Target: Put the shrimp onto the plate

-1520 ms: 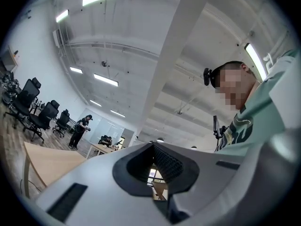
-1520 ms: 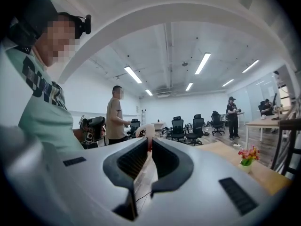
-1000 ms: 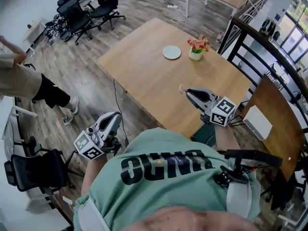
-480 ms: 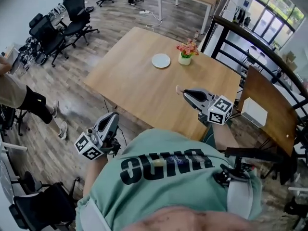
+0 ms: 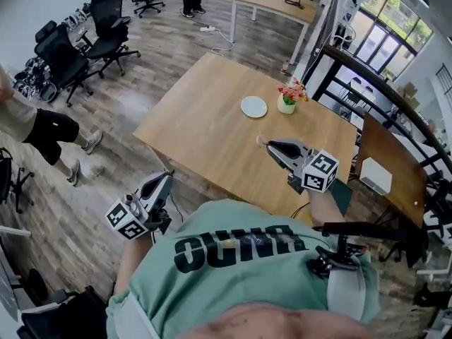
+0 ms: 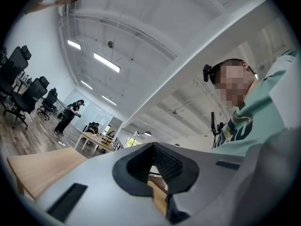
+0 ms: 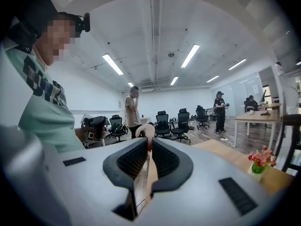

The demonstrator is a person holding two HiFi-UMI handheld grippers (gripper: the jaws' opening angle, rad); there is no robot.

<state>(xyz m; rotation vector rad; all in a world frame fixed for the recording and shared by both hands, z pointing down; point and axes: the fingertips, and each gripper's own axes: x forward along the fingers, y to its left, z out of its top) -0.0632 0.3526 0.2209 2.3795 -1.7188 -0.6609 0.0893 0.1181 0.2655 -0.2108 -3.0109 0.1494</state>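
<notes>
- Head view: the right claw holds the shrimp over the bench. The plate, at 12 o'clock from it, is bare. The left claw hangs off the bench.
- Left gripper view: jaws together, nothing between them.
- Right gripper view: jaws narrow, pinching the shrimp. Pickup is judged complete; placement is not yet done.

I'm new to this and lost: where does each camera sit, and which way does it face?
Head view: on the person's head, steeply down at the table; shirt, left gripper, right gripper show.
Left gripper view: on that gripper, along shut jaws, toward the ceiling; shirt at right.
Right gripper view: on that gripper, along jaws pinching the shrimp; shirt at left.
Shared: flowers, head and right gripper views.
</notes>
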